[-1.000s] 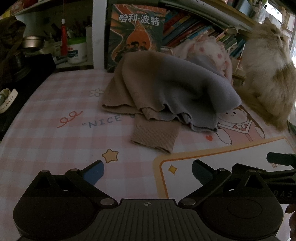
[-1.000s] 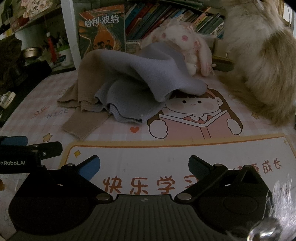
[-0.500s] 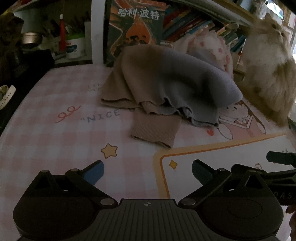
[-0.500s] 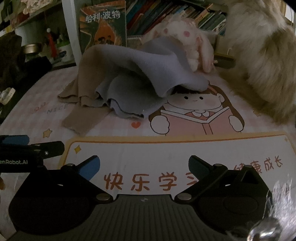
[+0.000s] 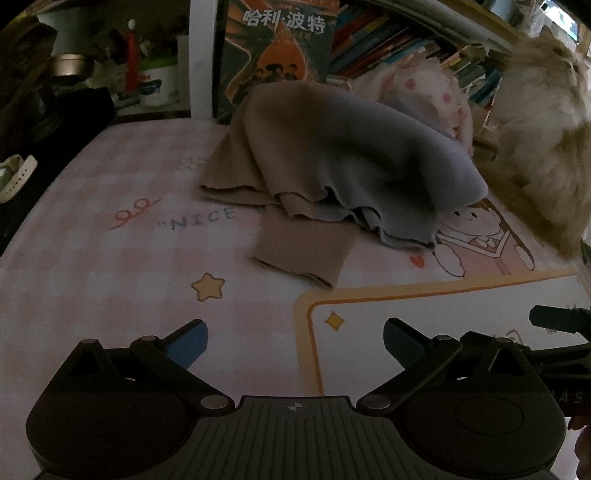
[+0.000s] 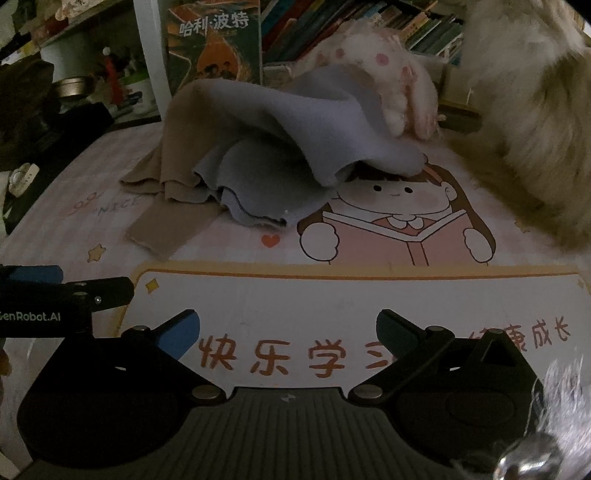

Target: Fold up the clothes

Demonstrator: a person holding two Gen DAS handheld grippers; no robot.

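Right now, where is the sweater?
In both views the sweater lies heaped mid-mat, ahead of both open claws, beside the plush toy and left of the cat.

A pink checked mat (image 5: 92, 258) printed with cartoons covers the table ahead of the jaws. Straight ahead of the right jaws lies its cartoon girl reading a book (image 6: 399, 218), and below her, nearest those jaws, a white panel with orange characters (image 6: 332, 306). Ahead of the left jaws sit a yellow star (image 5: 208, 286) and the word "NICE" (image 5: 203, 218). Far ahead, an orange-and-dark book (image 5: 277, 48) stands upright against a shelf of books (image 6: 369, 26). A pink-spotted plush toy (image 6: 391, 74) lies beyond, to the right. A fluffy cat (image 6: 532, 110) sits far right. Far left are a metal bowl (image 5: 70, 66) and a white tub (image 5: 159, 86).
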